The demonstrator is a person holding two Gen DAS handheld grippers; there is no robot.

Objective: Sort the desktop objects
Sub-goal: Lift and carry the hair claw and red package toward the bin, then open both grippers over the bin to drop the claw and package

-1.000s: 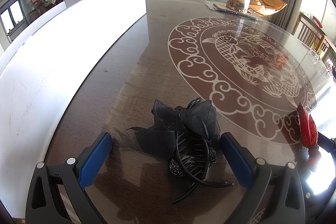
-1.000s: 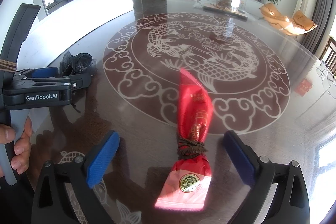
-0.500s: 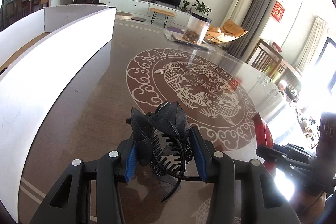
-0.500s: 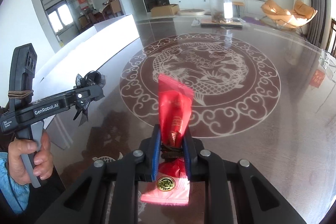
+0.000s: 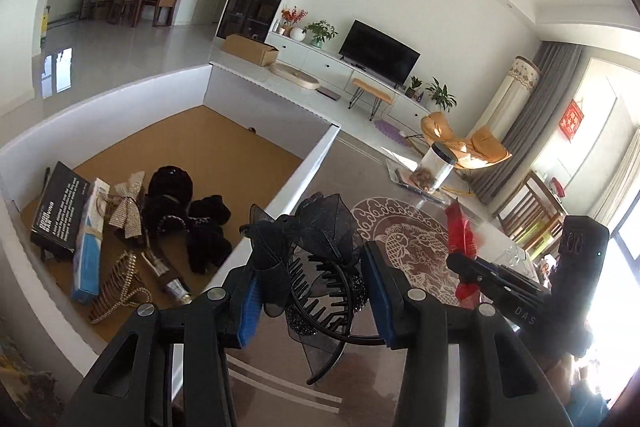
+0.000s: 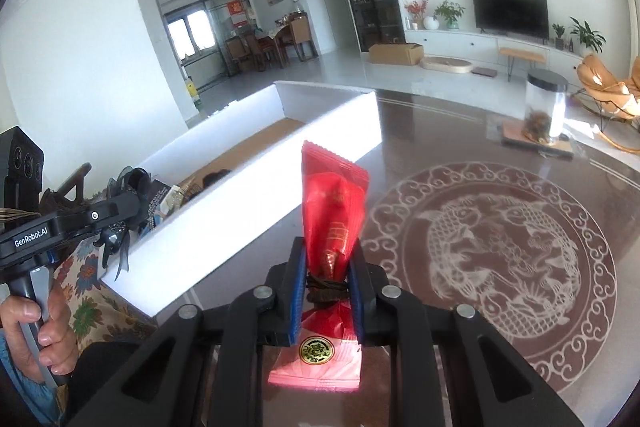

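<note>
My left gripper [image 5: 312, 301] is shut on a black hair clip with a gauze bow [image 5: 308, 251] and holds it in the air next to the near wall of a white box [image 5: 280, 195]. My right gripper [image 6: 326, 291] is shut on a red snack packet [image 6: 334, 215] tied with dark cord, lifted above the table. The right gripper with the packet [image 5: 460, 231] shows at the right of the left wrist view. The left gripper [image 6: 80, 223] shows at the left of the right wrist view, beside the box [image 6: 260, 203].
The box floor holds a black booklet [image 5: 60, 211], a blue packet [image 5: 90, 239], a glittery bow [image 5: 128, 207], black fluffy hair ties [image 5: 188, 215] and a gold claw clip [image 5: 116, 287]. A clear jar [image 6: 546, 109] stands at the far side of the dark patterned table [image 6: 500, 247].
Both grippers closed on their objects and lifted them off the table. The left gripper has swung left with the hair clip, so the box's inside now shows.
</note>
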